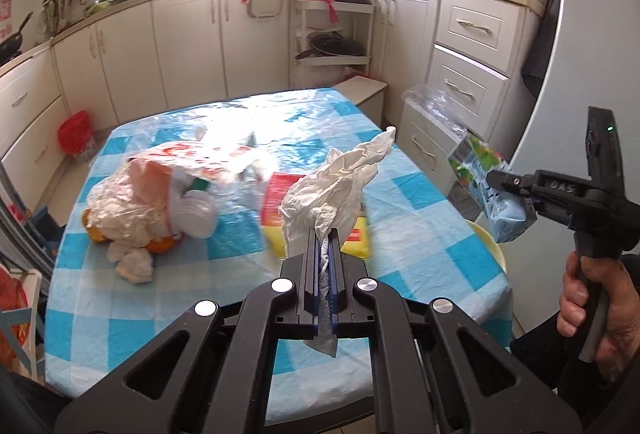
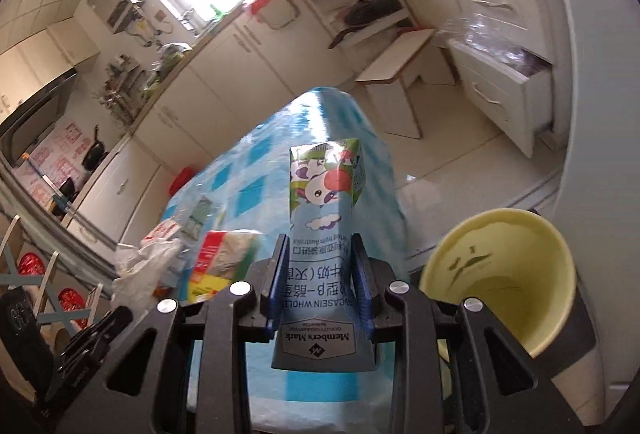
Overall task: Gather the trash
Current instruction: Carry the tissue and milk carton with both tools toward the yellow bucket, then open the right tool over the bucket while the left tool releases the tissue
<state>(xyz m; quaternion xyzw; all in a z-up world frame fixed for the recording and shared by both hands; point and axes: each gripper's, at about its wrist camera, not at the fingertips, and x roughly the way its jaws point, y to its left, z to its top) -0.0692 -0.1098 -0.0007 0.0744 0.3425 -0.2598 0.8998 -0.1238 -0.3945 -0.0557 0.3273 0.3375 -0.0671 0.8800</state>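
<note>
My left gripper (image 1: 326,236) is shut on a crumpled white tissue (image 1: 336,181), held up over the near side of the table (image 1: 420,234) with its blue checked cloth. My right gripper (image 2: 320,240) is shut on a light blue milk carton (image 2: 324,193) with a cartoon cow; it hangs past the table's right edge. In the left wrist view that right gripper (image 1: 512,193) and the milk carton (image 1: 480,177) appear at far right. A pale yellow bin (image 2: 500,274) stands open just right of the carton. A heap of trash (image 1: 152,201), with plastic bags, tissues and orange peel, lies on the table's left.
A red and yellow packet (image 1: 284,193) lies mid-table behind the tissue. A red bin (image 1: 76,133) stands on the floor at left, a low stool (image 1: 364,89) beyond the table. Cabinets ring the room; a plastic bag (image 1: 436,105) hangs from a drawer. A person's hand (image 1: 592,298) grips the right handle.
</note>
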